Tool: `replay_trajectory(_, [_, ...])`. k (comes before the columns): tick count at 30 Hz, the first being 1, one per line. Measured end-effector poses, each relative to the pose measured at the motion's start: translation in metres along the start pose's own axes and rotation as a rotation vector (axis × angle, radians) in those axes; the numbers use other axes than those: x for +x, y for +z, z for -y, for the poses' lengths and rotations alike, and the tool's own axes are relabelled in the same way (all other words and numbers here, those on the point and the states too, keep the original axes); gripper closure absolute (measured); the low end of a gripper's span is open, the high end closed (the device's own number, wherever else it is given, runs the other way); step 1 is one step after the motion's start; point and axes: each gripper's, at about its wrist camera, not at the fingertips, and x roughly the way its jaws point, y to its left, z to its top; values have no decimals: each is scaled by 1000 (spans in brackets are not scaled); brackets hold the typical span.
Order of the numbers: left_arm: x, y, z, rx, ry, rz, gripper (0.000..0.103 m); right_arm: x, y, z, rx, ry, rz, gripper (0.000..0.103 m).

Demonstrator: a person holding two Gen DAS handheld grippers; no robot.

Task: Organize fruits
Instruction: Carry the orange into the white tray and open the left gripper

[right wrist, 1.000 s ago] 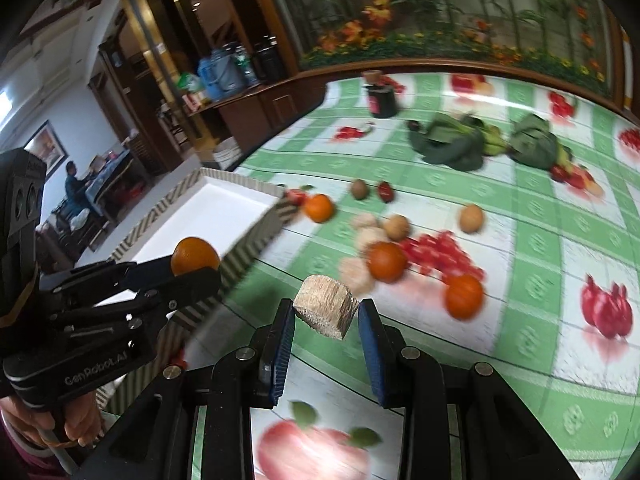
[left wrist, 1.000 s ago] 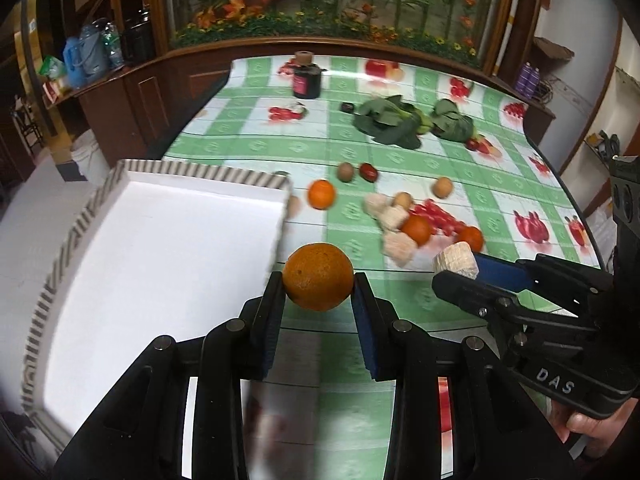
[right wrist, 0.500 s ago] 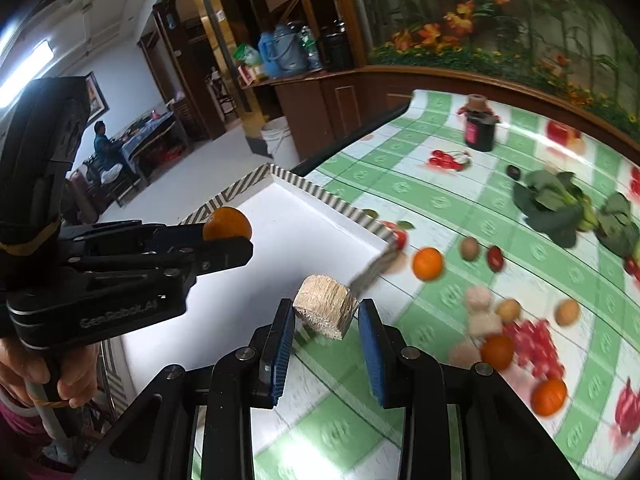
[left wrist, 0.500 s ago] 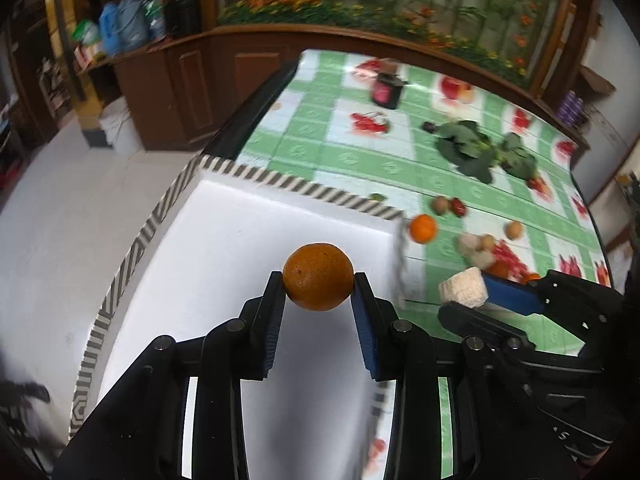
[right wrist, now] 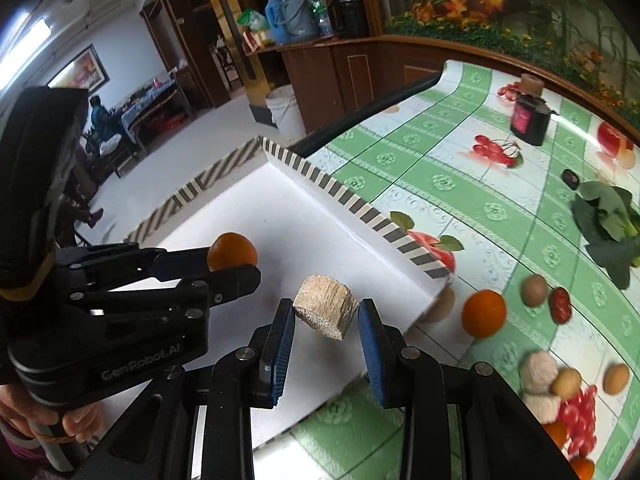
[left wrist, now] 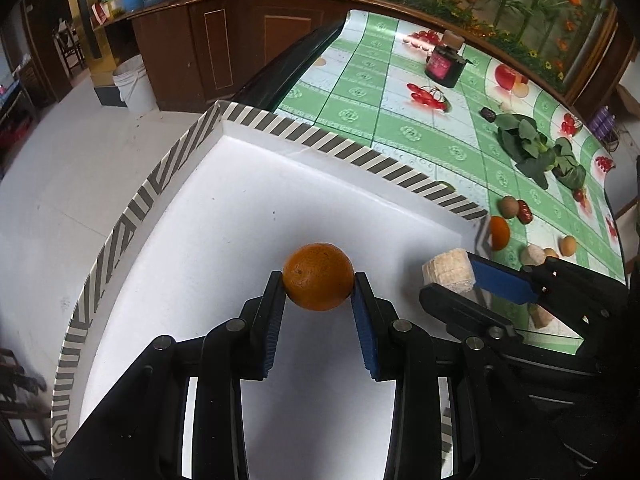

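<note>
Left wrist view: my left gripper (left wrist: 319, 280) clamps an orange (left wrist: 318, 276) above the white tray (left wrist: 224, 216); my right gripper (right wrist: 326, 316) pinches a beige chunk (right wrist: 325, 306) near the tray's striped rim (right wrist: 360, 208). Released from this height, the orange might roll out.
</note>
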Motion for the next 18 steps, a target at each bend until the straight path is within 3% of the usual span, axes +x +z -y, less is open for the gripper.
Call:
replay_trajectory(10, [14, 0, -7, -23, 29, -21, 70, 19, 1, -3, -43, -45, -31, 71])
replay_trajectory(18, [13, 0, -15, -66, -1, -30, 69, 22, 3, -4, -61, -48, -51, 70])
